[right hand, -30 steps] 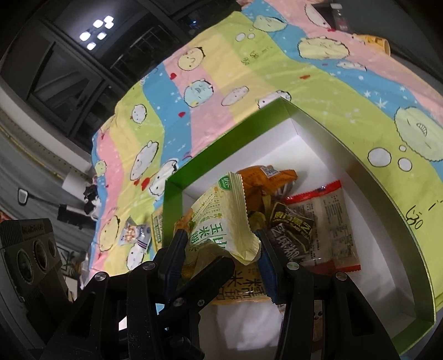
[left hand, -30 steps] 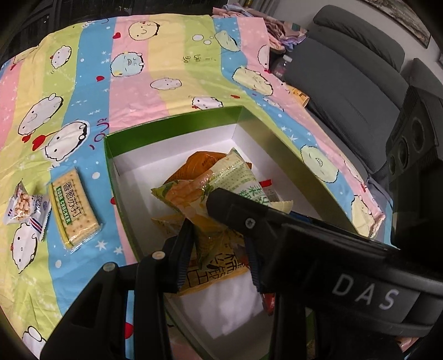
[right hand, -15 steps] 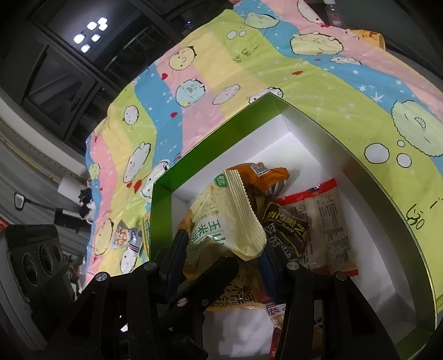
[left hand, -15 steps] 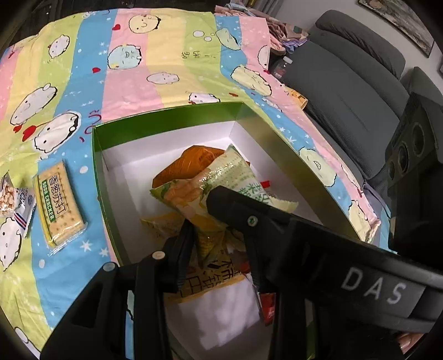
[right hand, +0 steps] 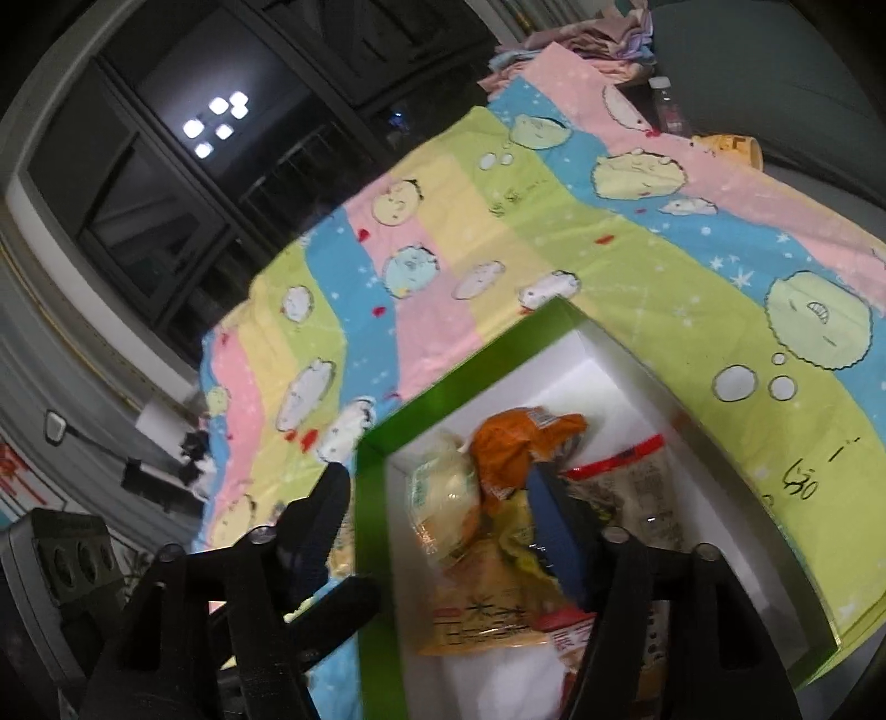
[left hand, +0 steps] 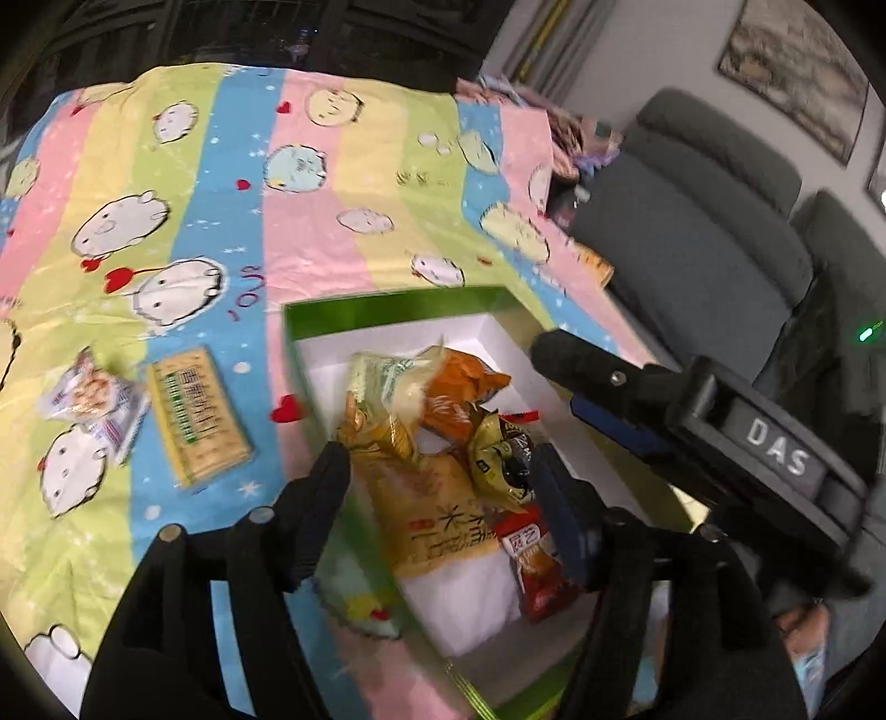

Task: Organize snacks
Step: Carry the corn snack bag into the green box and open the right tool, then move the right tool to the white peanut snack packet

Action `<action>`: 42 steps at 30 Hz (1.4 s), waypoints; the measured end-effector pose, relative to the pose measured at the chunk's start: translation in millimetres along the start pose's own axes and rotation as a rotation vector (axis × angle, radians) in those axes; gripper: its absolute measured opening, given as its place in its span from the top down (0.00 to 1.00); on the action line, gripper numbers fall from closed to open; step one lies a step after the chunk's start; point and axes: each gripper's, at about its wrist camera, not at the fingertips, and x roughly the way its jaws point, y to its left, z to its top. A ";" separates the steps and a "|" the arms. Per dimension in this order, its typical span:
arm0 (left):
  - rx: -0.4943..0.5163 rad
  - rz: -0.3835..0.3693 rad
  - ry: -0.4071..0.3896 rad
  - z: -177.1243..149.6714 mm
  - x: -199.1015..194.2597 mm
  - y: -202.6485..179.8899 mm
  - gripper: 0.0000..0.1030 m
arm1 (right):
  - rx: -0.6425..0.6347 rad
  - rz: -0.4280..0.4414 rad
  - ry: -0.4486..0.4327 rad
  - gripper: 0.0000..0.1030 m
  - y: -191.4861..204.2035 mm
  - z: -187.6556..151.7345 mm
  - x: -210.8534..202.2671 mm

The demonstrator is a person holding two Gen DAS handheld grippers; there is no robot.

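Observation:
A green-rimmed white box (left hand: 387,304) (right hand: 459,382) on the striped cloth holds several snack packs: a pale green corn snack bag (left hand: 387,382) (right hand: 443,487), an orange bag (left hand: 465,382) (right hand: 515,443), a yellow bag (left hand: 437,509) (right hand: 476,603) and a red-edged pack (right hand: 637,471). My left gripper (left hand: 443,471) is open and empty above the box. My right gripper (right hand: 437,487) is open and empty above the box; it also shows in the left wrist view (left hand: 609,387). A cracker pack (left hand: 196,415) and a small nut pack (left hand: 91,393) lie on the cloth left of the box.
A grey sofa (left hand: 692,232) stands to the right of the table. Folded clothes (right hand: 581,44) and a bottle (right hand: 664,105) sit at the far end. A yellow item (right hand: 731,147) lies near the far right edge. Dark windows (right hand: 194,138) are behind.
Both grippers have opened and let go of the pale green corn snack bag, which now lies in the box. Both grippers have pulled back and up.

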 end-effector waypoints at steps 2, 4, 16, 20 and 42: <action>-0.030 0.022 -0.025 -0.4 -18.6 14.2 0.25 | -0.020 0.014 0.012 0.34 8.9 -1.1 0.8; -0.057 0.050 -0.045 -1.8 -31.7 24.8 0.24 | -0.042 0.014 0.015 0.30 22.0 -4.8 2.3; -0.098 0.183 -0.102 -23.4 -97.2 105.2 0.14 | -0.194 0.067 0.055 0.12 100.3 -37.8 29.0; -0.143 0.264 -0.118 -34.7 -102.5 143.6 0.07 | -0.241 0.056 0.111 0.12 121.3 -53.4 44.5; -0.379 0.300 -0.055 -70.7 -94.3 234.6 0.07 | -0.457 -0.077 0.329 0.12 201.4 -77.4 133.9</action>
